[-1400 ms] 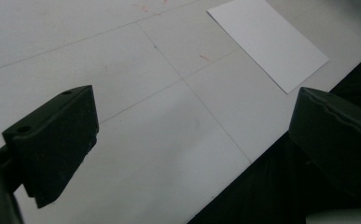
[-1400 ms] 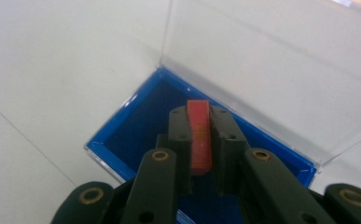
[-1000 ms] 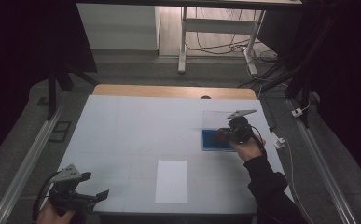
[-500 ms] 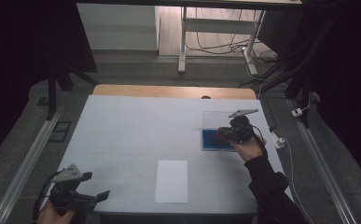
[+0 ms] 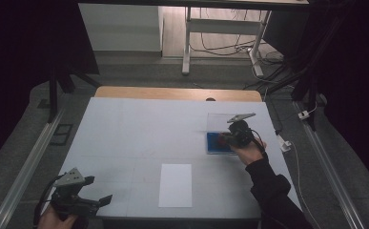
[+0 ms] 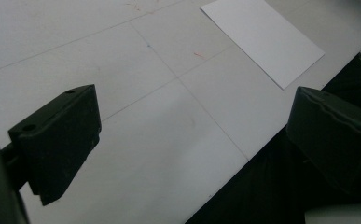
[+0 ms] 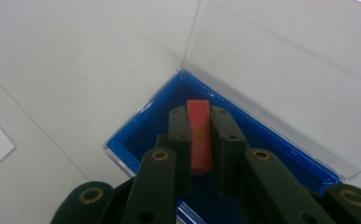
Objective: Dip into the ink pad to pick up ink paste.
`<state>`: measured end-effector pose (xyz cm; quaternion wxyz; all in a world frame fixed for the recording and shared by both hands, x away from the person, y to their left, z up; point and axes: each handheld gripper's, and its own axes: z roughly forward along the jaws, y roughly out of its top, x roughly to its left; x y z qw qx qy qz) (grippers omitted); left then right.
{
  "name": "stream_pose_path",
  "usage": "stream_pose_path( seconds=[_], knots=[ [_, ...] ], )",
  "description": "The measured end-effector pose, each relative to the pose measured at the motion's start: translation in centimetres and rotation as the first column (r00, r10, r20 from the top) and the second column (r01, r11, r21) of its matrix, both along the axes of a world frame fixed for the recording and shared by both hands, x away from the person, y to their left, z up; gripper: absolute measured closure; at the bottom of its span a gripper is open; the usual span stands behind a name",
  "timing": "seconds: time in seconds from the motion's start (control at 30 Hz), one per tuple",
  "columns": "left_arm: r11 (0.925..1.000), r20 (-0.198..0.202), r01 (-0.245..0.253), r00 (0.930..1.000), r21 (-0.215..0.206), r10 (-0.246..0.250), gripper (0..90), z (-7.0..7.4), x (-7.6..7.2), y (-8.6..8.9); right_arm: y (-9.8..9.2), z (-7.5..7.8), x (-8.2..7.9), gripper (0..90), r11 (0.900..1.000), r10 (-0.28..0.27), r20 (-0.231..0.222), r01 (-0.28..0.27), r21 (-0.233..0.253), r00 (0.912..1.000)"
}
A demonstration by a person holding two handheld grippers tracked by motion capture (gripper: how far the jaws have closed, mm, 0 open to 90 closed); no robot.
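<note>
A blue box (image 5: 213, 148) with its clear lid (image 5: 219, 122) standing open sits at the right of the white table. My right gripper (image 5: 223, 138) hovers over it, shut on a flat red piece (image 7: 199, 140) that stands on edge between the jaws, above the blue box's inside (image 7: 145, 135). The clear lid (image 7: 281, 88) rises behind. At the table's near left corner my left gripper (image 5: 102, 201) is held open with nothing between its fingers (image 6: 57, 140). It points across the table top toward a white sheet of paper (image 6: 262, 37).
The white sheet of paper (image 5: 175, 185) lies flat near the front edge, in the middle. A bare wooden strip (image 5: 172, 93) runs along the table's far edge. Metal rails (image 5: 25, 167) flank the table on both sides.
</note>
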<state>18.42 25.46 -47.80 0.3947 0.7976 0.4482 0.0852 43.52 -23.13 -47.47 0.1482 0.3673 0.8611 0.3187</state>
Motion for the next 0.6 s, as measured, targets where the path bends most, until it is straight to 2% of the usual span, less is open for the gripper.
stream_pose_path(
  seconds=[0.13,0.37,0.47,0.6],
  knots=[
    [1.0000,0.000,0.001,1.0000,0.000,-0.001,3.7,0.0,0.0,0.0,0.1,-0.3,0.2,80.4,1.000,-0.002,-0.007,0.002,-0.025,1.0000],
    [1.0000,-0.002,0.001,1.0000,-0.003,-0.001,3.9,0.0,0.0,0.0,0.2,-0.3,0.3,80.6,0.999,-0.014,-0.017,0.014,-0.034,0.9998],
    [1.0000,-0.002,0.001,1.0000,-0.001,-0.001,3.9,0.0,0.0,0.0,0.5,-0.4,0.1,80.7,0.999,-0.013,-0.004,0.013,-0.047,0.9999],
    [1.0000,-0.004,0.001,1.0000,-0.004,-0.001,4.0,0.0,0.0,0.0,1.1,-0.4,-0.2,80.7,0.996,-0.004,0.022,0.006,-0.090,0.9997]
  ],
)
